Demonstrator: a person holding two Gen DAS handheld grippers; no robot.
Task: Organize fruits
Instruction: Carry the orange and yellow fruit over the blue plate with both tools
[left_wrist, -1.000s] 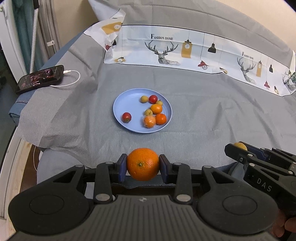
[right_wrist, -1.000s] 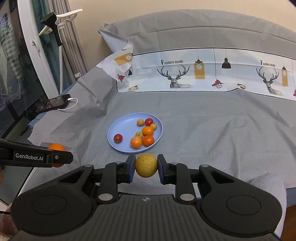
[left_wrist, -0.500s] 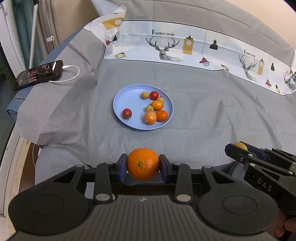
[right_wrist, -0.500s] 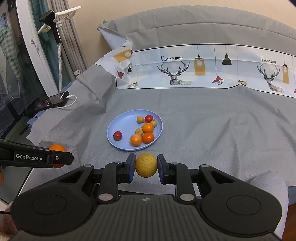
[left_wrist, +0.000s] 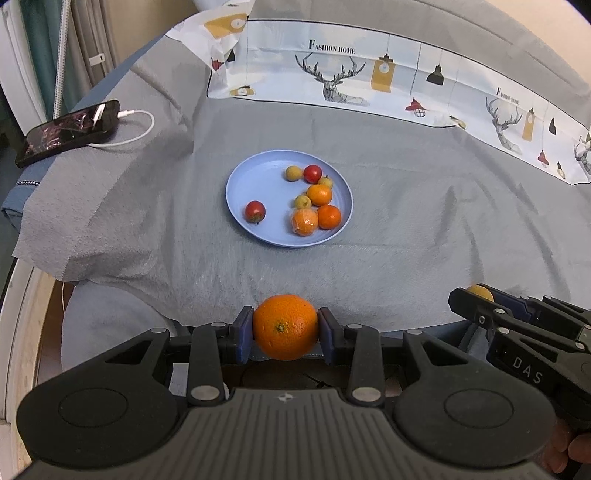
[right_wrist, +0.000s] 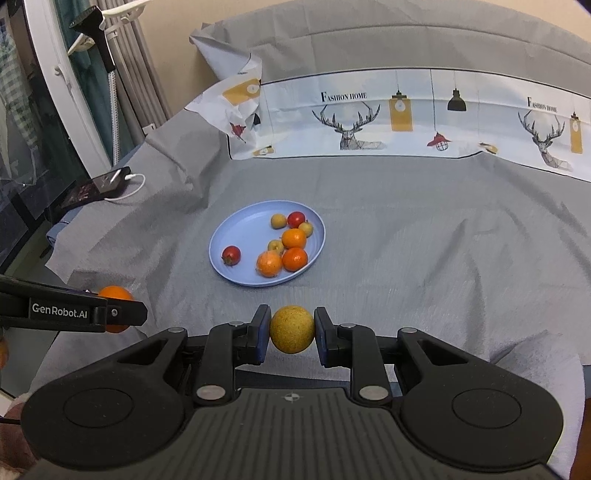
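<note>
Eight small fruits are already gathered on the blue plate (left_wrist: 236, 192), while an orange (left_wrist: 285, 326) is pinched in the left gripper (left_wrist: 285, 332) and a yellow fruit (right_wrist: 291, 329) in the right gripper (right_wrist: 291, 334), both judged still to be placed.

Left gripper (left_wrist: 285, 334): black ribbed body, 2 round discs, silver screws, blue pads (left_wrist: 243, 338), "GenRobot.AI" lettering. Right gripper (right_wrist: 291, 330): same build, "DAS" marking. Skin at frame edges.
</note>
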